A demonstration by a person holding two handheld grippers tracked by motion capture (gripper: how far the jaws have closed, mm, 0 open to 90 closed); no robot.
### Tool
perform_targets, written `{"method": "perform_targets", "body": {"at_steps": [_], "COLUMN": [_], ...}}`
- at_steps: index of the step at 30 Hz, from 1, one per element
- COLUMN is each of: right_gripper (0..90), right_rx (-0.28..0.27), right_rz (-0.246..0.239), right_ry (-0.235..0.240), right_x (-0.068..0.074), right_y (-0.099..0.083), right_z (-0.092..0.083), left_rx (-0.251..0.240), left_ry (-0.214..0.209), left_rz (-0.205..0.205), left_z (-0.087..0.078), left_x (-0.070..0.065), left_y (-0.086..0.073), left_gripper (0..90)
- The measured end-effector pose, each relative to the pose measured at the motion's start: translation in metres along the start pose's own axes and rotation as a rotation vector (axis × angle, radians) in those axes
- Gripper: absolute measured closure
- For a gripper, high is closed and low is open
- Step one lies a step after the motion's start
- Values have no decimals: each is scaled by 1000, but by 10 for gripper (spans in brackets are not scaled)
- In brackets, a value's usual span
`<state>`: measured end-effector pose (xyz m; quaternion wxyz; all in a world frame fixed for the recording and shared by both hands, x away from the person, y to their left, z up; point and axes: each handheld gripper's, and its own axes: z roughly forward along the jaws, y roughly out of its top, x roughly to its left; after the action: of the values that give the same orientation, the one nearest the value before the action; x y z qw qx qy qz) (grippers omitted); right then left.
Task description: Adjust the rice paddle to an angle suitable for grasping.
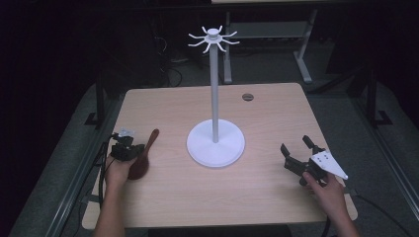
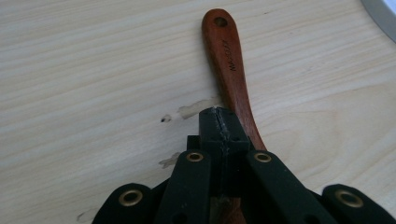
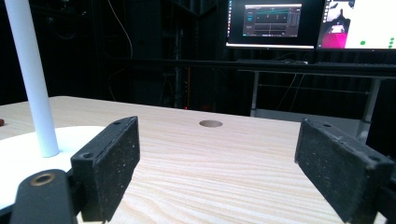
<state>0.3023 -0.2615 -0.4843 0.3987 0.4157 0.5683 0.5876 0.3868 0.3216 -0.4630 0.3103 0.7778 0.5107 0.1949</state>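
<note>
The left tongs are pressed fully together over the reddish-brown wooden spoon, which lies flat on the pale wood-grain desk. In the left gripper view the closed pads meet just above the spoon's neck, the long handle with its hanging hole running on ahead of them and the bowl end passing beneath the tongs; whether they actually pinch the wood cannot be told. The right tongs stand wide apart with nothing between them, well off to the far side of the spoon. Between the two tongs stands a white stand with a round flat base, a tall thin pole and curved hooks at its top.
</note>
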Motion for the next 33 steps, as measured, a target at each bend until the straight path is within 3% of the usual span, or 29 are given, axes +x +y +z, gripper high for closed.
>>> {"method": "perform_targets", "body": {"at_steps": [11, 16, 27, 33], "right_gripper": [133, 133, 133, 133], "right_rx": [0, 0, 0, -1], "right_rz": [-1, 0, -2, -4], "right_ry": [0, 0, 0, 0], "right_x": [0, 0, 0, 0], "right_y": [0, 0, 0, 0], "right_z": [0, 0, 0, 0], "left_rx": [5, 7, -13, -19], "left_ry": [-39, -55, -131, -133], "left_rz": [48, 87, 110, 126], "left_z": [4, 4, 6, 1], "left_x": [-12, -17, -24, -25], "left_y": [5, 7, 9, 12], "left_gripper": [900, 900, 900, 900]}}
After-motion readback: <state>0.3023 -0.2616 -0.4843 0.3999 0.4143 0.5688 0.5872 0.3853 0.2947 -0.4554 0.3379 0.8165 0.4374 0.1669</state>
